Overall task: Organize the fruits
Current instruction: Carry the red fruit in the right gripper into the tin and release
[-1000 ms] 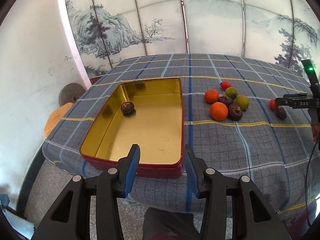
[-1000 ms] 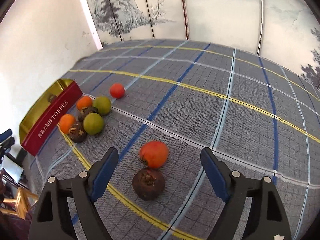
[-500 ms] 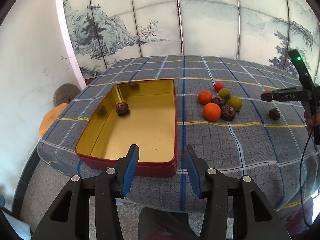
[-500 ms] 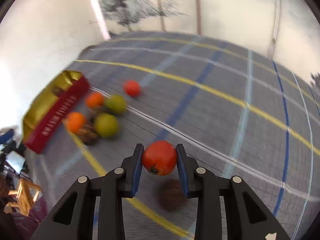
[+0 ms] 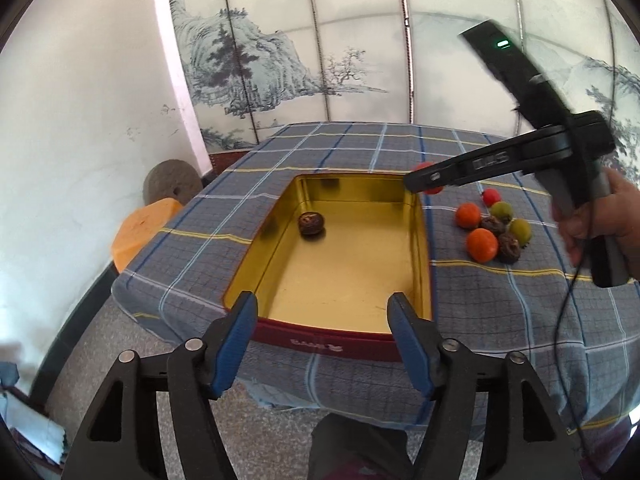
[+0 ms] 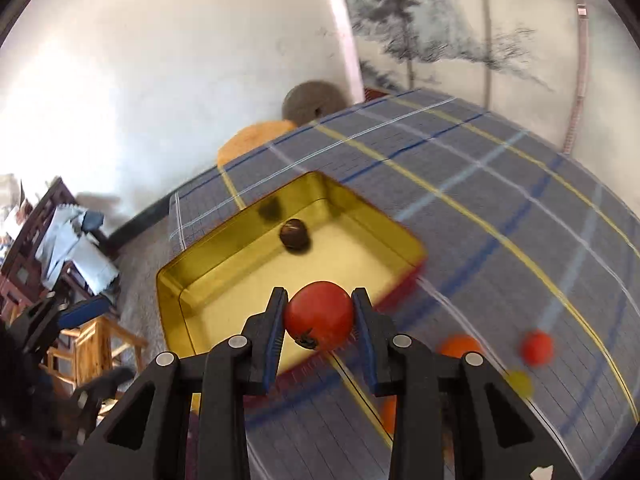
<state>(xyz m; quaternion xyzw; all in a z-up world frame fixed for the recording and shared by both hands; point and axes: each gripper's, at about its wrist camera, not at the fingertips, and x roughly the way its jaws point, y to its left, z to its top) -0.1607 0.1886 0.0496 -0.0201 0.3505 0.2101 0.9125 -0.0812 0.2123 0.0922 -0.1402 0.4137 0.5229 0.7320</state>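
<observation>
Left wrist view: the left hand-held gripper (image 5: 322, 338) hangs spread and empty at the near rim of the gold tin (image 5: 425, 240), its jaws having just widened, likely ready to steady it. A dark fruit (image 5: 311, 223) lies ahead inside.

Right wrist view: the right hand-held gripper (image 6: 320, 316) pinches a red tomato (image 6: 320, 315) just short of the tin's near rim, presumably for dropping in.
</observation>
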